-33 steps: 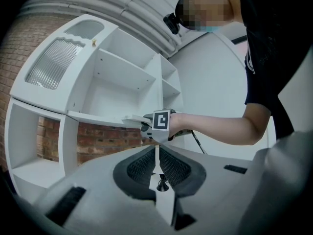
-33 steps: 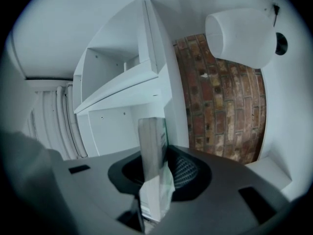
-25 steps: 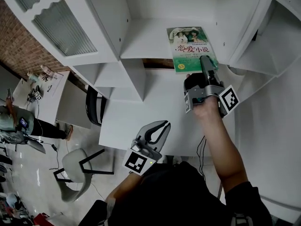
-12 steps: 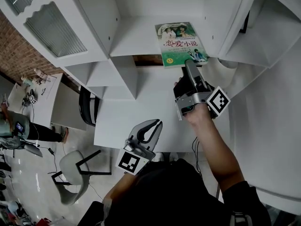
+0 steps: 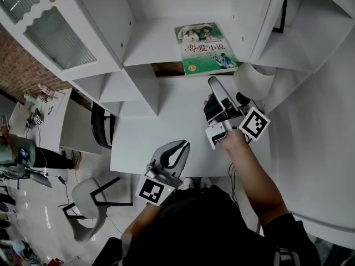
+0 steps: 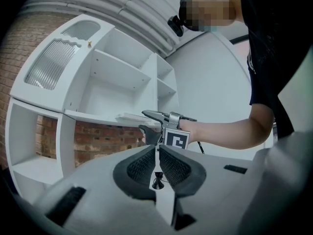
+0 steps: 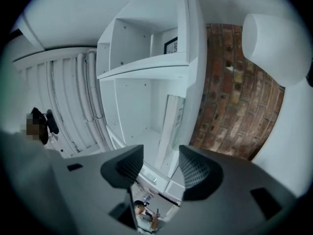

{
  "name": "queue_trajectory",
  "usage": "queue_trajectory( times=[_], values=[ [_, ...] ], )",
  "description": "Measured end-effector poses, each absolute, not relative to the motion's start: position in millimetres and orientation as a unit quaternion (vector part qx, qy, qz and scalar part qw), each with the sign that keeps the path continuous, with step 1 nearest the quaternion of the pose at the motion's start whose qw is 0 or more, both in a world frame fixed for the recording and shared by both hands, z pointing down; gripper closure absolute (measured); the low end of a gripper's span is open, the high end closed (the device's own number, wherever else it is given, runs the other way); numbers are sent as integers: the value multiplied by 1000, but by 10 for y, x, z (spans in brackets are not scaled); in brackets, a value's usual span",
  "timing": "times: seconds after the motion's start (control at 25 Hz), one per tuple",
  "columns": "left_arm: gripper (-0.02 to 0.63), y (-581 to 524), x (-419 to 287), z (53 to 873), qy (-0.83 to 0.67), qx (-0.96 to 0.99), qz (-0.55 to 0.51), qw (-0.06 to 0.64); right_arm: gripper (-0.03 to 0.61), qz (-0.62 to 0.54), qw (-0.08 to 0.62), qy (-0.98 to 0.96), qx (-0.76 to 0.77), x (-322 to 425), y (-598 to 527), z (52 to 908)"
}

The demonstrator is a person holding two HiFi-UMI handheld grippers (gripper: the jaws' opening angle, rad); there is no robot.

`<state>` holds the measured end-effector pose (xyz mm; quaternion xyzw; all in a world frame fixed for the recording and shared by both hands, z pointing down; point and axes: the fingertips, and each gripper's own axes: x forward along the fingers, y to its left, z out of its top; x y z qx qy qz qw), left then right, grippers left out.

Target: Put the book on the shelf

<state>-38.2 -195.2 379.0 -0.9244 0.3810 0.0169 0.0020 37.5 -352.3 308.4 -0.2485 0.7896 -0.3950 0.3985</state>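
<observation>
The book, green-edged with two figures on its cover, lies flat on the white shelf above the desk. Its front edge overhangs the shelf slightly. My right gripper hovers over the desk just short of the book, open and empty, not touching it. In the right gripper view the jaws stand wide apart and the book shows edge-on ahead. My left gripper hangs at the desk's near edge, shut and empty. In the left gripper view its pads nearly meet.
A white lampshade stands right of the right gripper. The white desk lies under both grippers. A cabinet door with ribbed glass hangs open at upper left. A chair and a person are on the floor at left.
The right gripper has opened, let go of the book and drawn back towards me. The book stays on the shelf. The left gripper has not moved.
</observation>
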Motion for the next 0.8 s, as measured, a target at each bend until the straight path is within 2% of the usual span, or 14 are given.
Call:
queue_trajectory(
  times=[0.2, 0.28, 0.36, 0.8],
  values=[
    [578, -1880, -391, 3829, 382, -924, 11, 2, 373, -395, 395, 793, -243, 376, -3405, 3117],
    [578, -1850, -381, 3819, 381, -924, 12, 6, 484, -393, 398, 792, -246, 389, -3399, 3093],
    [578, -1848, -365, 3804, 382, -924, 14, 7, 514, -394, 406, 786, -251, 422, -3467, 3056],
    [578, -1775, -463, 3854, 404, -915, 10, 4, 531, -369, 406, 791, -271, 484, -3638, 2978]
  ],
)
